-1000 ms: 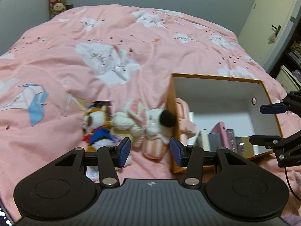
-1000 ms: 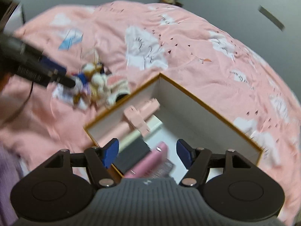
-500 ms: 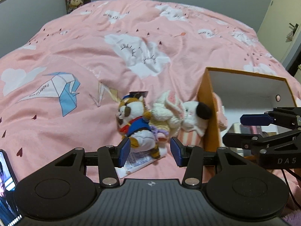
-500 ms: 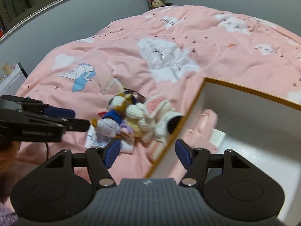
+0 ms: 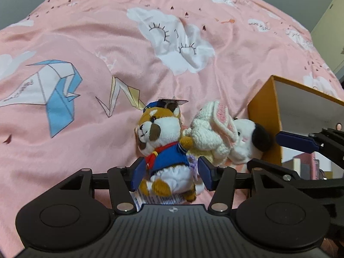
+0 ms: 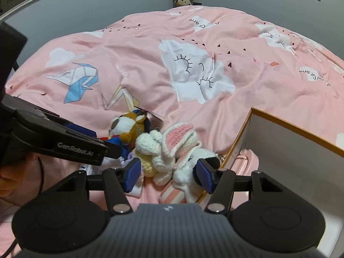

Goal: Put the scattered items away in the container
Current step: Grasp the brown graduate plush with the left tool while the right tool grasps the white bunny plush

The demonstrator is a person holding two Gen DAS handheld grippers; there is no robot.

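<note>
Left tongs [image 5: 169, 177] were opening, straddling the fox [image 5: 163, 148] with no visible press on it yet, so released. Right tongs [image 6: 167, 174] were closing around the bunny [image 6: 169, 150] and the dog [image 6: 193, 172], pads not clearly pinching, so we read them as released too.

All three toys still lay in a touching row on the bed [image 5: 107, 43], the dog hard against the box [image 5: 264, 118] wall. Box sat at right with books and a pink item already inside.

Versus a second ago: both tongs had dropped and closed in. The left went from hovering short of the toys to framing the fox. The right swung off the box interior and over to the toys. We judge that as both pre-grasp positions reached; nothing lifted yet.

Risk as we saw it: the right span covered two toys, so it could pinch both or slip off either. The left's fox looked like the cleaner pick.
</note>
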